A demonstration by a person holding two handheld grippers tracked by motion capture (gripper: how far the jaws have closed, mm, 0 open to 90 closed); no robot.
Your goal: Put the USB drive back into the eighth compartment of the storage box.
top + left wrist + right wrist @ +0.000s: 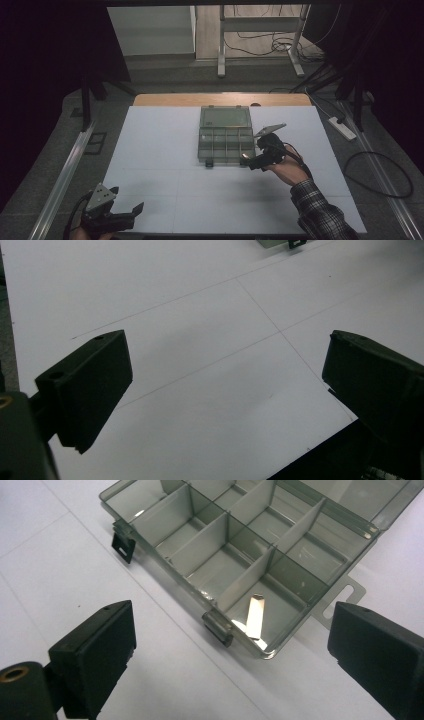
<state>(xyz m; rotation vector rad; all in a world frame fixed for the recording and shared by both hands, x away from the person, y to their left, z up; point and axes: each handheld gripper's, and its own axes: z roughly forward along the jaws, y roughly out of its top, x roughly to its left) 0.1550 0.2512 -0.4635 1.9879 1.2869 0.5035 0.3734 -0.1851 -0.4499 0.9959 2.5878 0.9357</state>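
A clear grey compartment box [225, 158] lies open in the middle of the white table, its lid [225, 117] folded back flat. In the right gripper view its dividers [200, 545] form several cells, and a small shiny metal strip [254, 616] lies in the corner cell closest to the camera. My right gripper [248, 162] hovers at the box's front right corner, jaws wide open [235, 635] with nothing between them. My left gripper [127, 199] rests at the table's front left edge, open [225, 385] over bare white sheet.
A black latch [122, 547] and a grey latch [218, 626] hang from the box's front wall. On the floor to the right lie a power strip [342, 127] and cables. A metal rail [65, 175] runs along the left side, and a metal frame [260, 45] stands beyond the table.
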